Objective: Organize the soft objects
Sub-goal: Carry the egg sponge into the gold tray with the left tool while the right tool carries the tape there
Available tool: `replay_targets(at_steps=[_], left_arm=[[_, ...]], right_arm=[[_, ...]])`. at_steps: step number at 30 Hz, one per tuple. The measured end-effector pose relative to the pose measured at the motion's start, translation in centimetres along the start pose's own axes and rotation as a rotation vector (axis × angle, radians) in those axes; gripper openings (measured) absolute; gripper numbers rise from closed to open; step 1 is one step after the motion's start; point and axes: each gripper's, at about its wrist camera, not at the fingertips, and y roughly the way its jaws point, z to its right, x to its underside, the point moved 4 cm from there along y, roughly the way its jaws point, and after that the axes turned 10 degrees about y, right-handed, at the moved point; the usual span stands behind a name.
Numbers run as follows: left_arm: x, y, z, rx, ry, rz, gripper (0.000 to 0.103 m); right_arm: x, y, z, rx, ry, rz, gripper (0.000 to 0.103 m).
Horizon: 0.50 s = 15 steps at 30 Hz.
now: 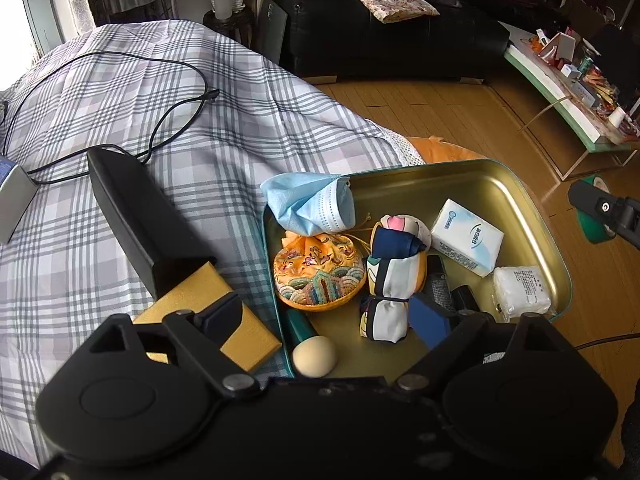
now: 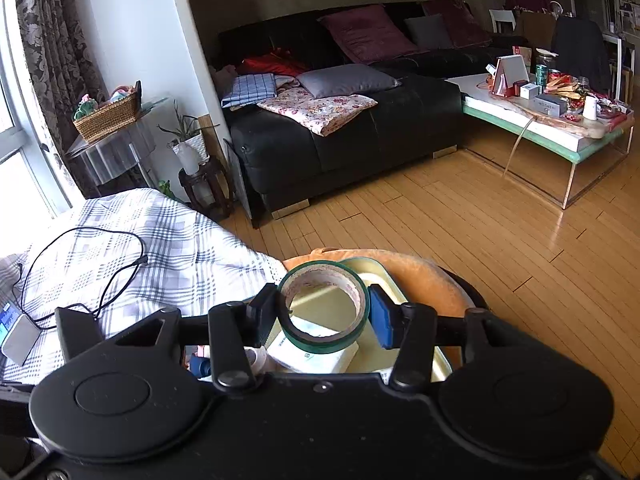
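Note:
A gold metal tin (image 1: 516,188) sits at the edge of the checked bedspread. It holds a blue face mask (image 1: 310,204), an embroidered orange pouch (image 1: 320,276), a rolled patterned scarf (image 1: 390,280), a tissue pack (image 1: 466,238), a white wipes pack (image 1: 520,290) and a beige sponge on a green handle (image 1: 314,356). My left gripper (image 1: 326,322) is open and empty over the tin's near edge. My right gripper (image 2: 324,314) is shut on a green tape roll (image 2: 324,308) above the tin (image 2: 416,344); it also shows in the left wrist view (image 1: 598,210).
A gold box (image 1: 208,316) and a black case (image 1: 136,216) lie on the bedspread (image 1: 160,120) left of the tin, with a black cable (image 1: 176,108). An orange cushion (image 2: 432,276) lies under the tin. Wooden floor, black sofa (image 2: 340,136) and cluttered coffee table (image 2: 560,120) beyond.

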Motion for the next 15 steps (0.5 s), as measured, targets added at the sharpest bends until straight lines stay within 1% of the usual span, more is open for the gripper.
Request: replay_targets(at_steps=[3, 7, 12, 15], left_arm=[[0.3, 0.1, -0.3, -0.008, -0.017, -0.004, 0.09], [0.6, 0.1, -0.3, -0.058, -0.023, 0.004, 0.09], [0.6, 0.2, 0.0, -0.105, -0.011, 0.013, 0.09], [0.5, 0.2, 0.2, -0.119, -0.005, 0.015, 0.09]], right_arm=[[-0.5, 0.6, -0.2, 0.0, -0.006, 0.006, 0.049], [-0.8, 1.3, -0.5, 0.011, -0.021, 0.002, 0.049], [-0.6, 2.3, -0.7, 0.028, -0.044, -0.02, 0.049], [-0.5, 2.9, -0.7, 0.037, -0.052, -0.037, 0.049]])
